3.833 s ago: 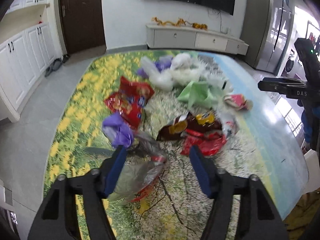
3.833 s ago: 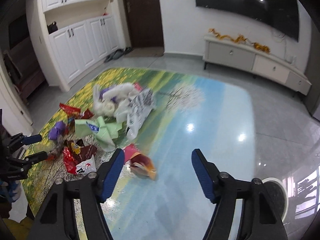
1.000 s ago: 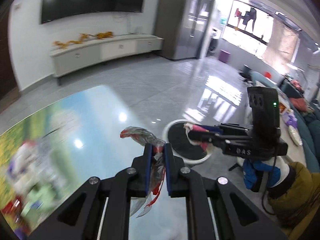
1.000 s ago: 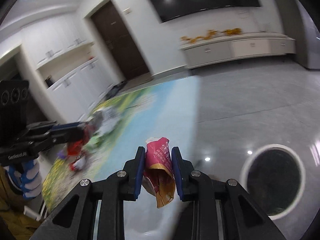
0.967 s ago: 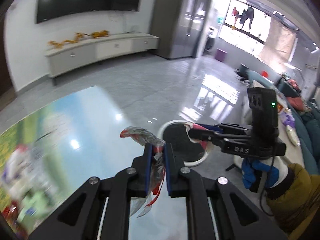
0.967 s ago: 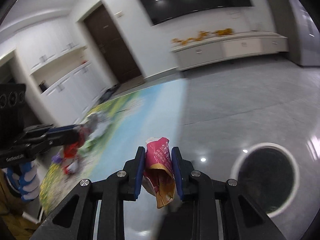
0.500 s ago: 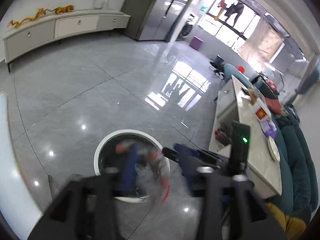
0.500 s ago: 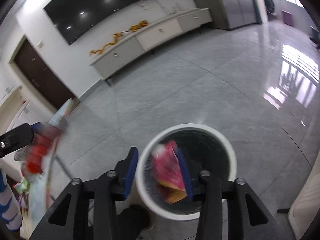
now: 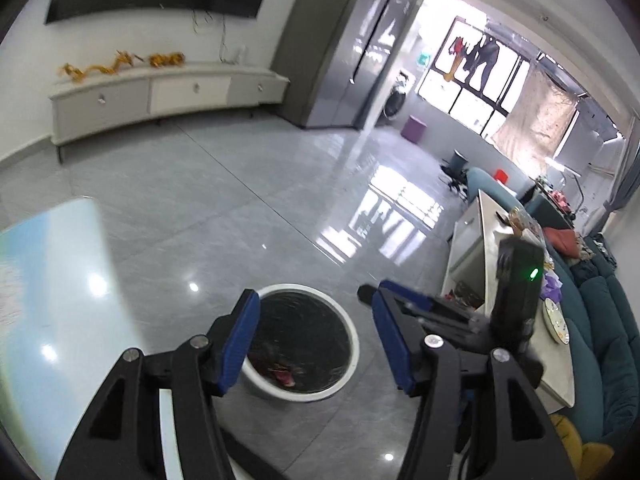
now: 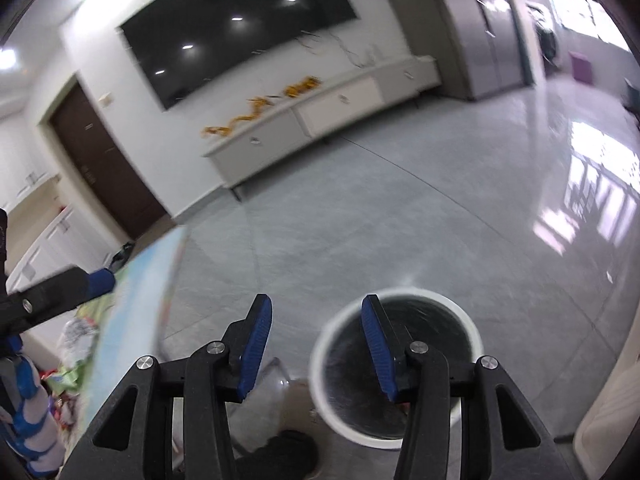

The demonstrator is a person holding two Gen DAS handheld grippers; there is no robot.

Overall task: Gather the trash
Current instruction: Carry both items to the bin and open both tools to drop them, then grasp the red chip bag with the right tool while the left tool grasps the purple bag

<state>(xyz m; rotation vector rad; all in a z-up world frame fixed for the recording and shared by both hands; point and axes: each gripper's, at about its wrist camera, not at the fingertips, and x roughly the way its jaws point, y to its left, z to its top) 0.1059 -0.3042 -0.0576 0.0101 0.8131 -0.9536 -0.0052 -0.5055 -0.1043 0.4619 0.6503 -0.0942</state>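
A round white trash bin (image 9: 347, 328) with a black liner stands on the grey tiled floor. Red wrappers (image 9: 282, 374) lie at its bottom. My left gripper (image 9: 316, 344) is open and empty, held above the bin. My right gripper (image 10: 316, 344) is open and empty too, its right finger over the bin's left rim (image 10: 404, 292). The right gripper also shows in the left wrist view (image 9: 404, 300) beside the bin. More trash (image 10: 76, 332) lies on the table at the far left of the right wrist view.
The table with the printed landscape cloth (image 9: 44, 280) is left of the bin; it also shows in the right wrist view (image 10: 132, 312). A white counter (image 9: 488, 240) and a teal sofa (image 9: 600, 352) stand to the right. A low white TV cabinet (image 9: 168, 92) lines the far wall.
Both grippers carried wrappers from the table to the bin, opened over it and let them fall in. Both now stand open and empty.
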